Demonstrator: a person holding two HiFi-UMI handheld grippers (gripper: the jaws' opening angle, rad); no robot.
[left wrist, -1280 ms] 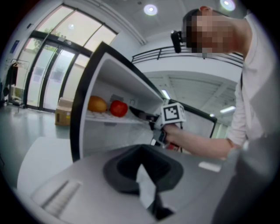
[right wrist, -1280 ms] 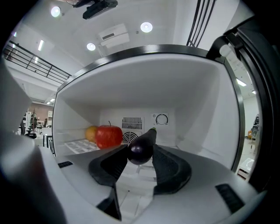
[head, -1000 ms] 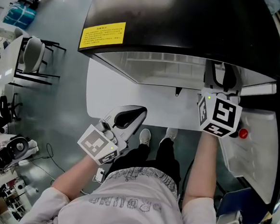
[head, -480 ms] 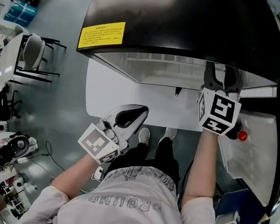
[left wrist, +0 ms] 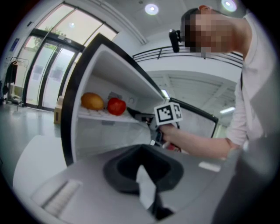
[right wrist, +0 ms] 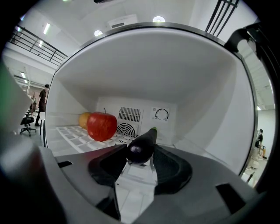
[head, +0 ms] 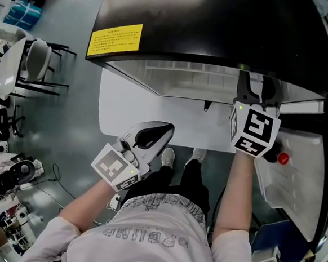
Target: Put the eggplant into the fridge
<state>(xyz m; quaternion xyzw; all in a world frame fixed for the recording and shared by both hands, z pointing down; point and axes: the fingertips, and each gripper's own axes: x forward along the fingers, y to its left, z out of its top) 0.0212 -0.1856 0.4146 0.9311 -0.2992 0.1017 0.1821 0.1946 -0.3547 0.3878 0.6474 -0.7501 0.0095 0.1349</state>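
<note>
Three views, one fridge [head: 217, 24]
Head view looks steeply down; both gripper views face in, the right nearer, sharing the apple [right wrist: 101, 126].

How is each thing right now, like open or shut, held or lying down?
fridge: open.
eggplant: inside the fridge, gripped between the right gripper's jaws.
apple: resting on the fridge shelf.
orange: on the shelf, beside the apple.
right gripper: closed on the eggplant.
left gripper: shut, empty.
</note>
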